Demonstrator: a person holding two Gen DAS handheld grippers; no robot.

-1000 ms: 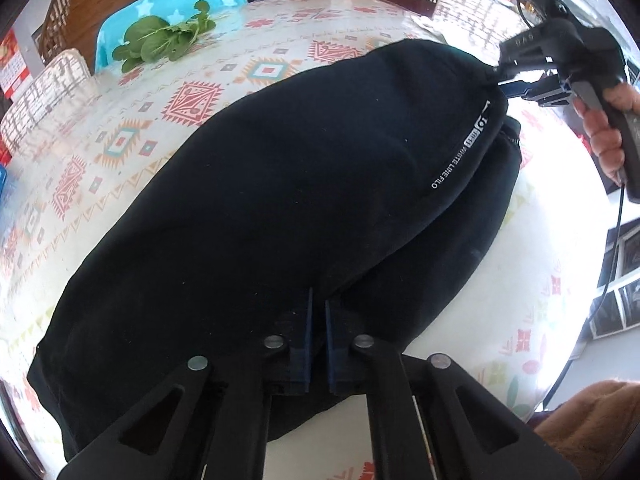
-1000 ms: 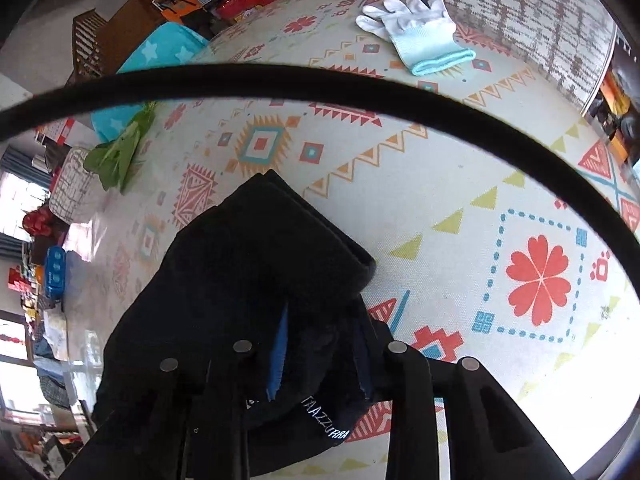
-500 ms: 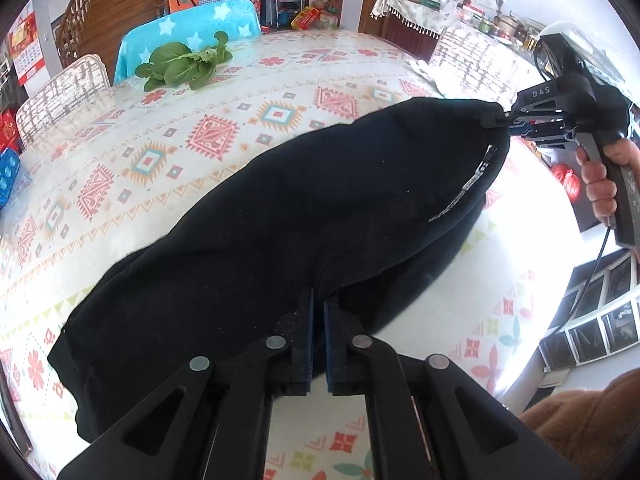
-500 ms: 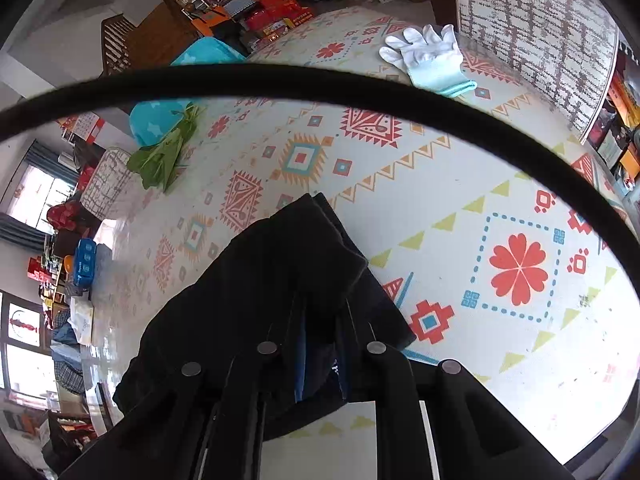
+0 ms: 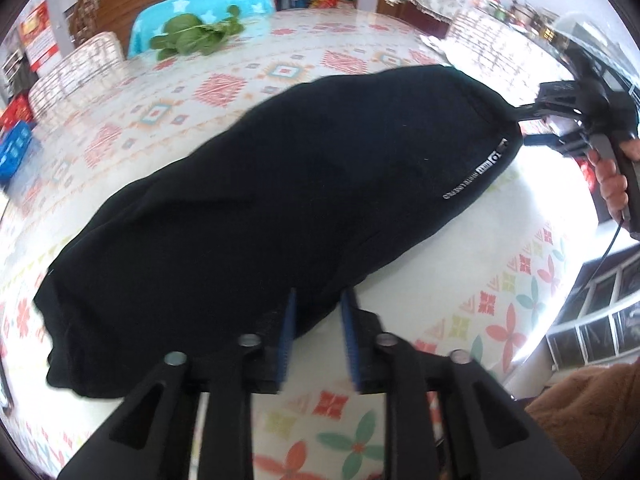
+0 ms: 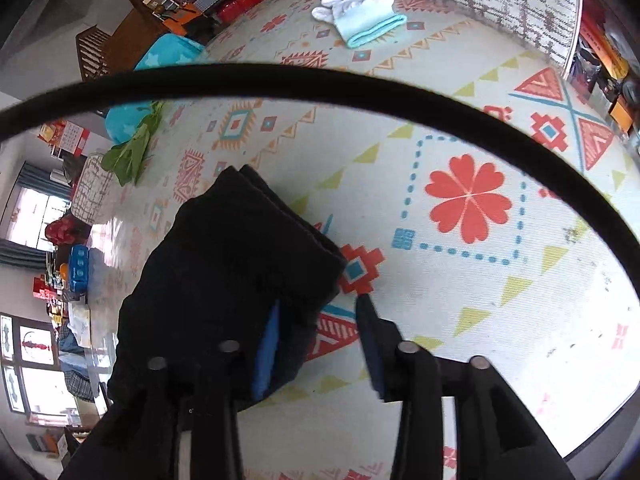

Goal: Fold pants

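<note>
Left wrist view shows the left gripper (image 5: 318, 332), clamped on the black pants (image 5: 280, 208) a moment ago, with jaws just opened and the fabric edge lying loose between them on the patterned tablecloth (image 5: 500, 320). The right gripper (image 6: 316, 344) has likewise just opened, so this fold looks laid down and released. Only the right wrist view shows white gloves (image 6: 360, 8) well beyond the pants.
</note>
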